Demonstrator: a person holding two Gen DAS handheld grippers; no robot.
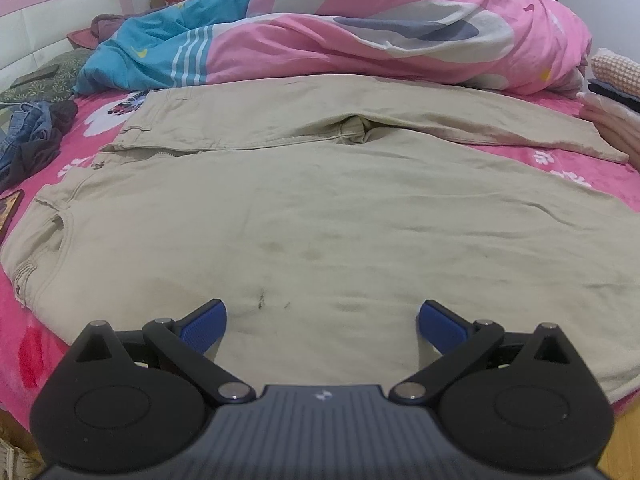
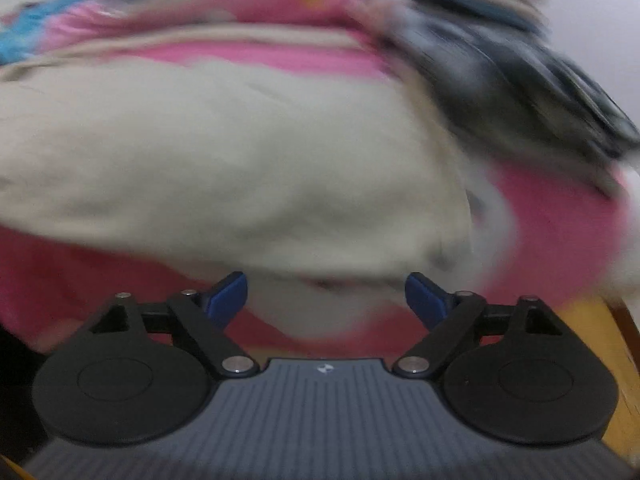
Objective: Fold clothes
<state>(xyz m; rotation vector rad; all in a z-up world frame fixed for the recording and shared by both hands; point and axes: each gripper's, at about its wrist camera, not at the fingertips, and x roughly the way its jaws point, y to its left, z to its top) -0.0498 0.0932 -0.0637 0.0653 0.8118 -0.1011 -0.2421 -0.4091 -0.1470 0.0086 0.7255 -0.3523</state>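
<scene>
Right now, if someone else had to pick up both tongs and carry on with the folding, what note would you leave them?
Left tongs: open, holding nothing, over the near edge of the beige trousers.
Right tongs: open, holding nothing, at the trousers' near edge; that view is blurred.
Trousers: spread flat on the pink bed sheet, waistband to the left, legs running right, the far leg a little apart. The bunched duvet lies behind them.
Done: laid out, no fold yet visible.
Left: grip the near edge, fold leg over leg, then fold lengthwise.
</scene>
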